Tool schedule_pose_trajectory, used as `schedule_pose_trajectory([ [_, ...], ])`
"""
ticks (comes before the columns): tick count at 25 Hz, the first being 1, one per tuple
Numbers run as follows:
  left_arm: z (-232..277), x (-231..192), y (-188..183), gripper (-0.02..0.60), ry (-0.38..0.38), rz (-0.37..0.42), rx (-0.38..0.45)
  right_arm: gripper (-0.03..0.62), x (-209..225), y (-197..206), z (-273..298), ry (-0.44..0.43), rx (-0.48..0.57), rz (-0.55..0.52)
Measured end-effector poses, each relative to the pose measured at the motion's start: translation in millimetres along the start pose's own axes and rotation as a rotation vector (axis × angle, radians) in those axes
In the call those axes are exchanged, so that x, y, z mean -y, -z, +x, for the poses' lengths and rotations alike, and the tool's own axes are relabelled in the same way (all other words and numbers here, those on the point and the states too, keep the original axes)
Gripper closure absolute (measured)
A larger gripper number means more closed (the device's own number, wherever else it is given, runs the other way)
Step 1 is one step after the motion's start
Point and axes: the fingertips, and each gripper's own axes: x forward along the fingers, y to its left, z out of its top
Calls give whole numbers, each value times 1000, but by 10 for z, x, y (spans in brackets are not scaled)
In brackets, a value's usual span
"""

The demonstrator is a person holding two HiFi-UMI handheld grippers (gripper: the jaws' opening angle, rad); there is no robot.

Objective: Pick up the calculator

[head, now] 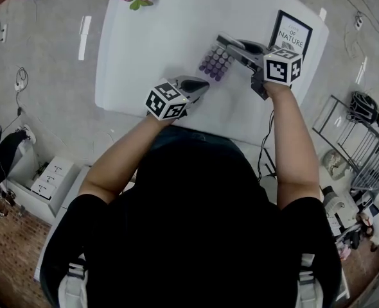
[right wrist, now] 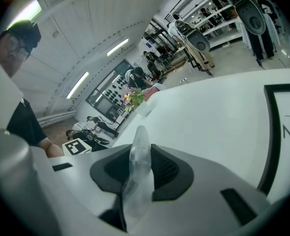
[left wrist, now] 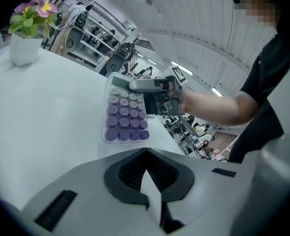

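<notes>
White table: bare from calculator out to 9 o'clock edge. Framed print at 2 o'clock corner. Calculator mid-table, its 1 o'clock end pinched by right gripper. Left gripper at calculator's 6 o'clock, near table edge, jaws pressed together, empty.

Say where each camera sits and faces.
Head view: on the head, steeply down at the table; forearms, left tongs, right tongs show.
Left gripper view: on the left tongs, facing the calculator; own jaws and right hand show.
Right gripper view: on the right tongs, over the table, framed print at right; jaws clamp the calculator's clear edge.
Shared by head and left gripper views: the calculator's purple keys.
</notes>
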Motion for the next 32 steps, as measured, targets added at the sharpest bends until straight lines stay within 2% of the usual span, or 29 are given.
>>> schedule_pose_trajectory([
  [11,-224,513,-398,566,11,100,30,484,-498,-224,-664,24,96,-92],
  [19,-575,698,-735,566,-20,193,70,484,-868,-467,-1138,61,181,-151],
  [26,-871,928,-1055,566,-56,241,133,484,-1205,-507,-1568,66,249,-186],
  [32,-1041,1091,-1128,566,-81,274,152,484,-1451,-506,-1877,70,299,-221],
])
